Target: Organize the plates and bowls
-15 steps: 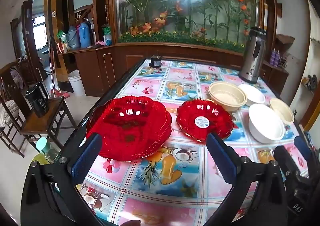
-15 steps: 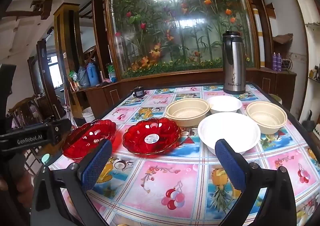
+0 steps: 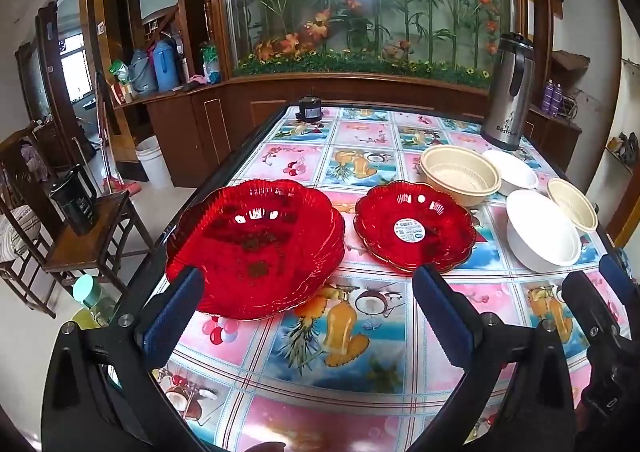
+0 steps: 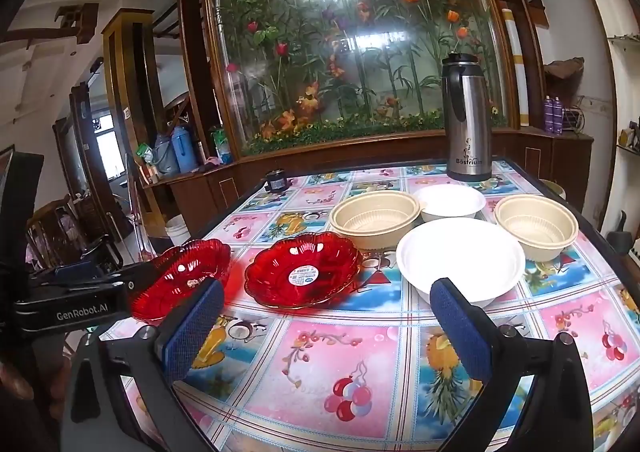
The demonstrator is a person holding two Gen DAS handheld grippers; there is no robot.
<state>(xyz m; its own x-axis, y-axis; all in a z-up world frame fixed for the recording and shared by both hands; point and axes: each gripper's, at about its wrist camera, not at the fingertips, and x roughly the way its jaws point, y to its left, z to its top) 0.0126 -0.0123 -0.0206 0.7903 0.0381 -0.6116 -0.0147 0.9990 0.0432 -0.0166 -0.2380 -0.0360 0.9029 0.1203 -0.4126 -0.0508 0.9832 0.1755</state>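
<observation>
Both grippers, left (image 3: 308, 312) & right (image 4: 326, 316), spread wide w/ nothing between. Small red plate (image 3: 415, 227) sits frame center, just right of the red stack (image 3: 256, 244). Best approach low, pinch its rim, then nest it on the stack.

- Table (image 3: 360, 392) covered with a fruit-print cloth.
- Near left: stack of red plates (image 3: 256, 244); just right of it, a single red plate (image 3: 414, 230).
- Right: two beige bowls (image 4: 376, 218) (image 4: 536, 226) and two white bowls (image 4: 460, 256) (image 4: 450, 201).
- Far right: steel thermos (image 4: 466, 120).
- Far left: small black jar (image 3: 309, 109).

Two near, downward views; shared table (image 3: 360, 156).
</observation>
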